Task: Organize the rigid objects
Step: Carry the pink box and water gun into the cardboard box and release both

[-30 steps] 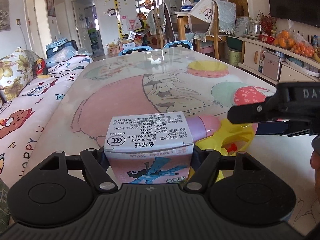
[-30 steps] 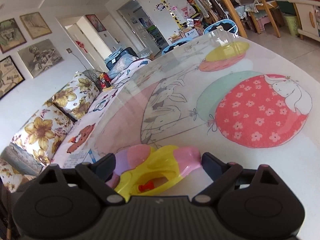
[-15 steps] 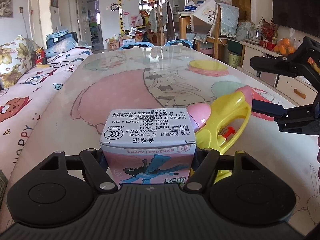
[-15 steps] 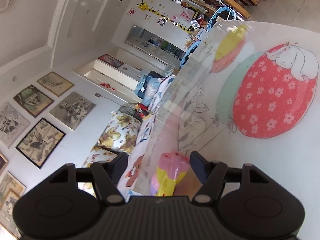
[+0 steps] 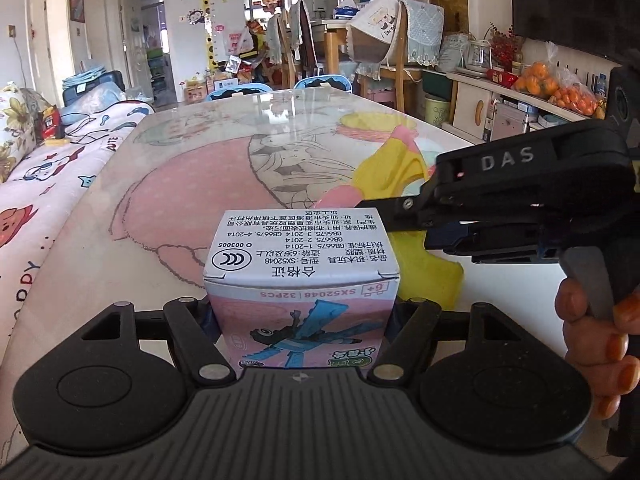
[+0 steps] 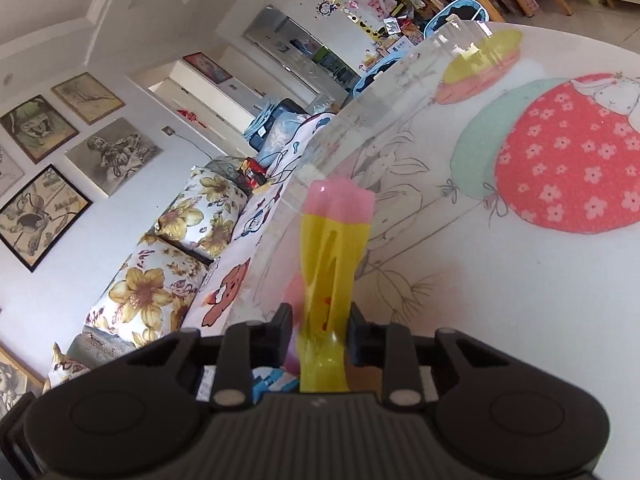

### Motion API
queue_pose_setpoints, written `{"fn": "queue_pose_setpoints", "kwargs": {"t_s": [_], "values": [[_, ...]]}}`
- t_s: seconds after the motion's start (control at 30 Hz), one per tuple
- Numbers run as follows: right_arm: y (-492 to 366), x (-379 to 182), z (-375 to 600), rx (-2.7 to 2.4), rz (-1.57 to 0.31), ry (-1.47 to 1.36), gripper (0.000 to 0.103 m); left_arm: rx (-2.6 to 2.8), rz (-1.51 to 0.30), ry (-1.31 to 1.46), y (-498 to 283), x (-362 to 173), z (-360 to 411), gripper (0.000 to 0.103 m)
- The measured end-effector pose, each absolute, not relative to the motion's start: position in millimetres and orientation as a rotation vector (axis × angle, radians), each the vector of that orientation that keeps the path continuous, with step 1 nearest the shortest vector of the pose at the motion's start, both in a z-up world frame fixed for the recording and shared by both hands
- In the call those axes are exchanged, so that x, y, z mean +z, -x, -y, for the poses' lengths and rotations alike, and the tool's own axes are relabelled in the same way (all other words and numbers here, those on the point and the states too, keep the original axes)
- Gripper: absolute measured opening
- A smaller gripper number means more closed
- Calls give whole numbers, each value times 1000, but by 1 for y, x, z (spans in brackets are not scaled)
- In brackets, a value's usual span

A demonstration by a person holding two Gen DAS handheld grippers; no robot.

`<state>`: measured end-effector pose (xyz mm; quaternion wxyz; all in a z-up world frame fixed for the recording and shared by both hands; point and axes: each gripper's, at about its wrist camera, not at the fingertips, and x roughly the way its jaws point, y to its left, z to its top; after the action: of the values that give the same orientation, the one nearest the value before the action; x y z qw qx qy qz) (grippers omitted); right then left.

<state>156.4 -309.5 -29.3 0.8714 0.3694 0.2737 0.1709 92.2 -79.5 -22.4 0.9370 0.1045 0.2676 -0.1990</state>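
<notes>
On glossy table (image 5: 192, 168) | left fingers (image 5: 188, 320) clasp cardboard box (image 5: 302, 280) | right fingers (image 6: 280, 328) just closed, seemingly pinching yellow plastic toy (image 6: 328, 264)

Our black two-finger left gripper (image 5: 302, 316) stood wide, pressed against a carton's sides. Our black right gripper (image 6: 318, 330) had just closed, pinching a toy; fingers (image 5: 576, 304) wrapped its handle.

Your right gripper (image 5: 384, 216) hides the middle of the yellow toy (image 5: 394, 168); your left gripper (image 5: 302, 316) covers the box's (image 5: 300, 256) lower corners.
</notes>
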Motion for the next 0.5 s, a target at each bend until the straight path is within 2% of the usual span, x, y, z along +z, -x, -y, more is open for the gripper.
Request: {"fn": "queue_pose_setpoints", "kwargs": {"t_s": [0.5], "values": [[-132, -14, 280, 322, -563, -569, 21, -315, -546, -195, -64, -19, 61, 86]]}}
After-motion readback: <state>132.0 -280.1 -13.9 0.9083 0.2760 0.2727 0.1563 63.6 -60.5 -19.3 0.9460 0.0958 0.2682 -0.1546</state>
